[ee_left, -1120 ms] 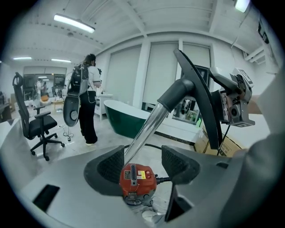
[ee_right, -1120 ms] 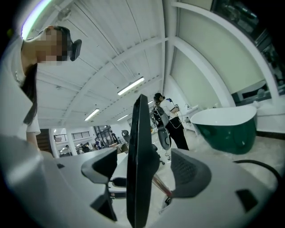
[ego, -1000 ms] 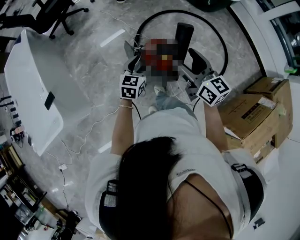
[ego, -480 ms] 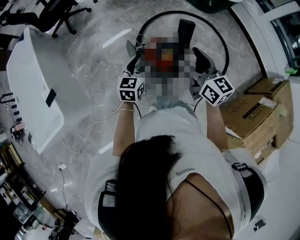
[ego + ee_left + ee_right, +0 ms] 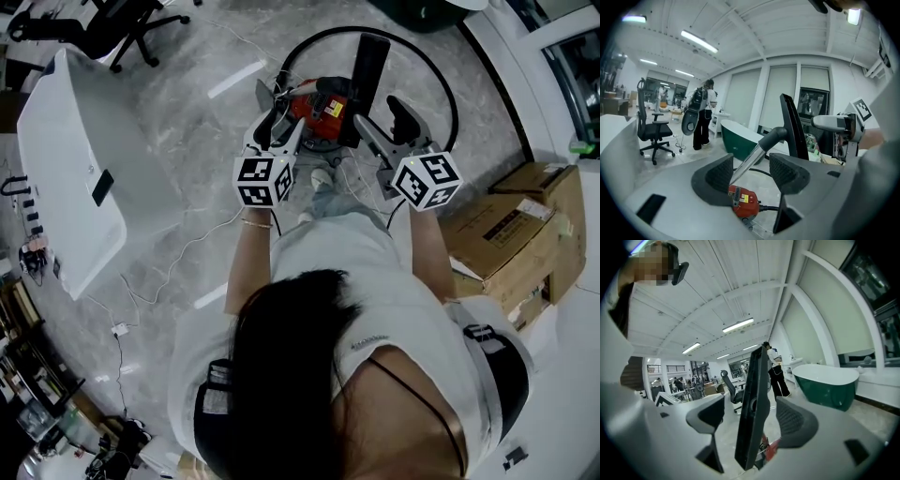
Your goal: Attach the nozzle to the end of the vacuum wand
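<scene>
The black flat nozzle (image 5: 367,61) stands upright beside the red vacuum body (image 5: 314,111) on the floor. In the right gripper view the nozzle (image 5: 752,408) stands between the jaws of my right gripper (image 5: 750,420), which are open with a gap on each side. In the left gripper view the silver wand (image 5: 750,164) slants up between the spread jaws of my left gripper (image 5: 751,171); its dark elbow meets the nozzle (image 5: 794,126), and the vacuum body (image 5: 743,204) lies below. In the head view the left gripper (image 5: 281,127) and right gripper (image 5: 384,127) flank the vacuum.
A black hose (image 5: 441,75) loops round the vacuum. Cardboard boxes (image 5: 506,234) are stacked at the right and a large white unit (image 5: 66,169) stands at the left. An office chair (image 5: 654,129), a standing person (image 5: 701,115) and a green tub (image 5: 740,138) are farther off.
Both grippers have stayed nearly in place either side of the vacuum. The nozzle has shifted slightly up the head view.
</scene>
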A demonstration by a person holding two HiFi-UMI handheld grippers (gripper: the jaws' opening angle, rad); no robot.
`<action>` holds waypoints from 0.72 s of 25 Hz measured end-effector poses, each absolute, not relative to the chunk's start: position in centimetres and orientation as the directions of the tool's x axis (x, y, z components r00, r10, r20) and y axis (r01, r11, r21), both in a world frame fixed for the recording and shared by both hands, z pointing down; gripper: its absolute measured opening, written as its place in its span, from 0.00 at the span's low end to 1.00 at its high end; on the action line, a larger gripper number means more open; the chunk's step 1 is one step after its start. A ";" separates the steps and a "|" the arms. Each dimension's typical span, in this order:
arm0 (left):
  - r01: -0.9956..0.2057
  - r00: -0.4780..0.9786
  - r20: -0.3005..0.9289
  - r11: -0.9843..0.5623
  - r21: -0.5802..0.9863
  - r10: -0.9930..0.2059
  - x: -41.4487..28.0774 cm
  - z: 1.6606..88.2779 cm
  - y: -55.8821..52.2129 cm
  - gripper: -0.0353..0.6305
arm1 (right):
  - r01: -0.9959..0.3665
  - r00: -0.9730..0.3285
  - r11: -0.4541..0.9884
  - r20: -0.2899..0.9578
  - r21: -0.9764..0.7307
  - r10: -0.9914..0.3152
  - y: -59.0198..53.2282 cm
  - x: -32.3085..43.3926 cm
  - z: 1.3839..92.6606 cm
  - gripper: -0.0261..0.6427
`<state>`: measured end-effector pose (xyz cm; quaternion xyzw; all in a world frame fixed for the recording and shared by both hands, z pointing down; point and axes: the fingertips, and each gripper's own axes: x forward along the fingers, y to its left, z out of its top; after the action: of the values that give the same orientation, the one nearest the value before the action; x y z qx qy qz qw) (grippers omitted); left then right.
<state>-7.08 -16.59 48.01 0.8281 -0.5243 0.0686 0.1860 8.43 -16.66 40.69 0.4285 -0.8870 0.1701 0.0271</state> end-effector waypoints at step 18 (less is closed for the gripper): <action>-0.918 0.390 0.242 -0.353 0.182 -0.889 -6.1 43.2 -14.3 0.28 | -0.780 -0.626 0.600 0.209 -0.179 -0.751 -13.7 5.6 39.9 0.57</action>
<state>-6.09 -14.32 43.18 0.8210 -0.5500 0.0502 0.1447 5.57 -13.67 39.89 0.4289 -0.8926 0.1272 0.0558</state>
